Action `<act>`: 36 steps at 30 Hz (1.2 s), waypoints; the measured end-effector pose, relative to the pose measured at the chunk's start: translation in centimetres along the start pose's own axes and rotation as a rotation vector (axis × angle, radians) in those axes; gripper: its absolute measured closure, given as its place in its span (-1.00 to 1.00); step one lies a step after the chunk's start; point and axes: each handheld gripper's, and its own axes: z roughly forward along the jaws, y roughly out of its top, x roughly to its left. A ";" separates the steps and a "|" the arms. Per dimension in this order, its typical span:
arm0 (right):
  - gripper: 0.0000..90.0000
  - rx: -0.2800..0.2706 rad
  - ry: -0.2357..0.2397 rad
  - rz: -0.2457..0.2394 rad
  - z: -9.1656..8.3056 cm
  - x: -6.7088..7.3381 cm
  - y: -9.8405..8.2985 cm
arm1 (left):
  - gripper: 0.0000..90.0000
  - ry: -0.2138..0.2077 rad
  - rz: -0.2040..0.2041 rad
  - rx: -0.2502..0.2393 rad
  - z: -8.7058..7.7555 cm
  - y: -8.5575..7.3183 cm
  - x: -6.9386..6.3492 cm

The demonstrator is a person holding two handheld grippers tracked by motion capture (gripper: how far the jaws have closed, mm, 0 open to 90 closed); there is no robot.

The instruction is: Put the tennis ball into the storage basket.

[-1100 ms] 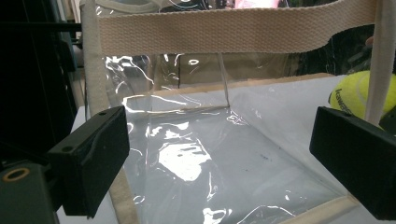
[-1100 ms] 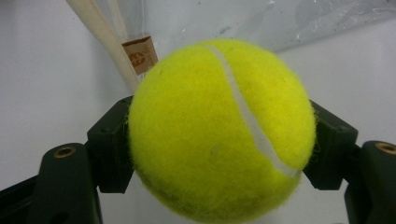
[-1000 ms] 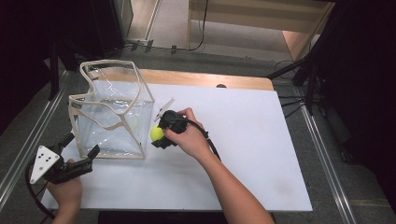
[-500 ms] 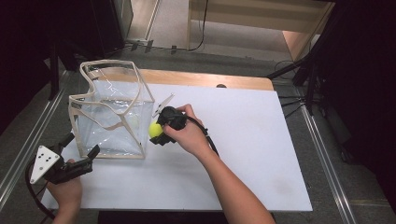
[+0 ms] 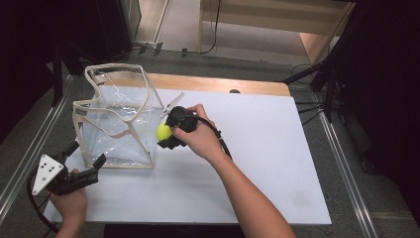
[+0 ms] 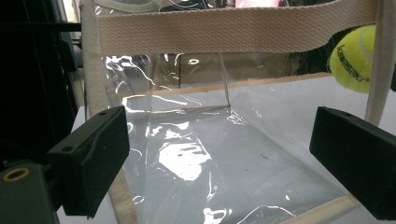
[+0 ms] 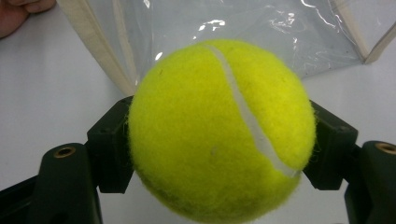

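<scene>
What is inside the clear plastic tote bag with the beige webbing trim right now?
Nothing shows inside the clear plastic tote bag; through its walls only the white table is visible. The yellow-green tennis ball is outside, clamped in the right tongs beside the bag's corner. Glare hides small patches.

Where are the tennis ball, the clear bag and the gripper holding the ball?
tennis ball [image 7: 219,130]: right gripper view, on its yellow felt, left of the white seam.
clear bag [image 5: 116,131]: high view, on its see-through front wall.
right gripper [image 5: 168,135]: high view, between its jaws, by the ball.
</scene>
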 end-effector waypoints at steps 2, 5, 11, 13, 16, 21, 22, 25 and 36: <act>-0.47 0.003 0.000 -0.006 -0.2 0.0 0.2 | -0.88 -0.001 -0.001 -0.002 0.0 0.0 0.0; -0.47 -0.001 0.003 -0.006 -0.4 0.0 0.5 | -0.88 -0.001 -0.002 -0.001 0.0 0.0 0.0; -0.47 -0.012 0.004 -0.008 -1.0 -0.1 0.9 | -0.88 -0.002 -0.004 -0.003 0.0 0.0 0.0; -0.47 -0.009 0.008 -0.004 -1.1 -0.1 1.0 | -0.88 -0.002 -0.003 -0.003 0.0 0.0 0.0; -0.47 -0.014 0.009 -0.016 -1.2 -0.2 1.2 | -0.88 -0.002 -0.003 -0.003 0.0 0.0 0.0; -0.47 -0.014 0.012 -0.007 -1.4 -0.1 1.6 | -0.88 -0.002 -0.004 -0.003 0.0 0.0 0.0; -0.47 -0.016 0.013 -0.018 -1.5 -0.2 1.7 | -0.88 -0.002 -0.004 -0.003 0.0 0.0 0.0; -0.47 -0.016 0.015 -0.017 -1.7 -0.2 1.8 | -0.88 0.000 -0.005 -0.002 0.0 0.0 0.0; -0.47 -0.021 0.022 -0.023 -2.6 -0.3 2.6 | -0.88 -0.005 -0.004 -0.002 0.0 0.0 0.0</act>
